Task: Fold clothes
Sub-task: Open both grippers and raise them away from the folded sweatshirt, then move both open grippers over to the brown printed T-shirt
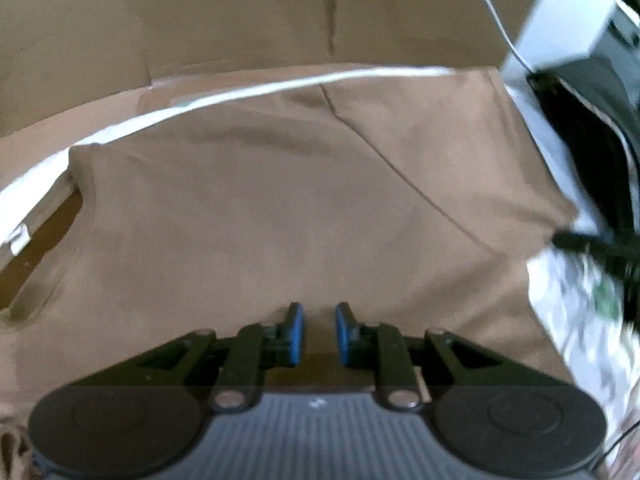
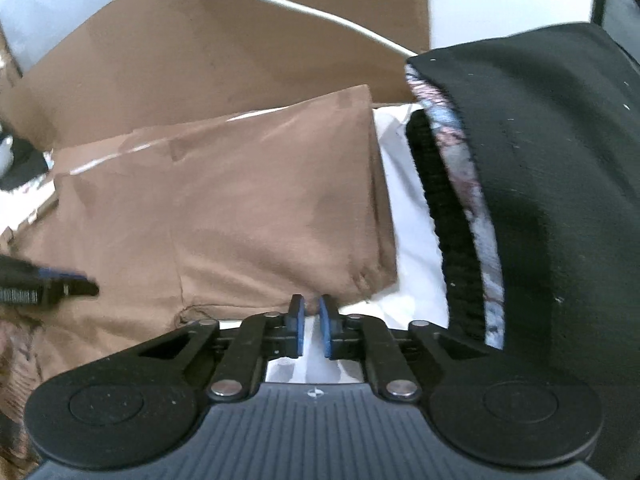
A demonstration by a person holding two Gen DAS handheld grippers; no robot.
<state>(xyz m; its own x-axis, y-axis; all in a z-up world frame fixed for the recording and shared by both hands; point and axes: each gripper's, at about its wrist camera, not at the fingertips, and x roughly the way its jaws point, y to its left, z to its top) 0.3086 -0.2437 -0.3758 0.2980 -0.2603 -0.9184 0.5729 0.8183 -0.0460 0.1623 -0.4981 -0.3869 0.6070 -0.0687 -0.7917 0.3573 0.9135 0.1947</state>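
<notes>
**Brown garment flat, both grippers off it**

From my L cam: L gripper (image 1: pixel 319 330) hangs over the brown garment (image 1: pixel 280 200), jaws slightly apart, nothing betw the blue pads (image 1: pixel 295 334). Garment lies spread on a white surface (image 2: pixel 416 236), cardboard box (image 1: pixel 240 20) behind it. R gripper (image 2: pixel 311 326) sits at the garment's near corner, jaws parted a bit, nothing pinched. Black fabric (image 2: pixel 560 200) lies far R.

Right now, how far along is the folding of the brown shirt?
Done: the brown shirt lies flat in a squared shape, with a fold line running across it. In hand: nothing. The left gripper is over the near edge with its jaws apart and no cloth between them; the right gripper is at the shirt's corner, also open. Left: probably another fold, and the black garment beside it looks untouched.
</notes>
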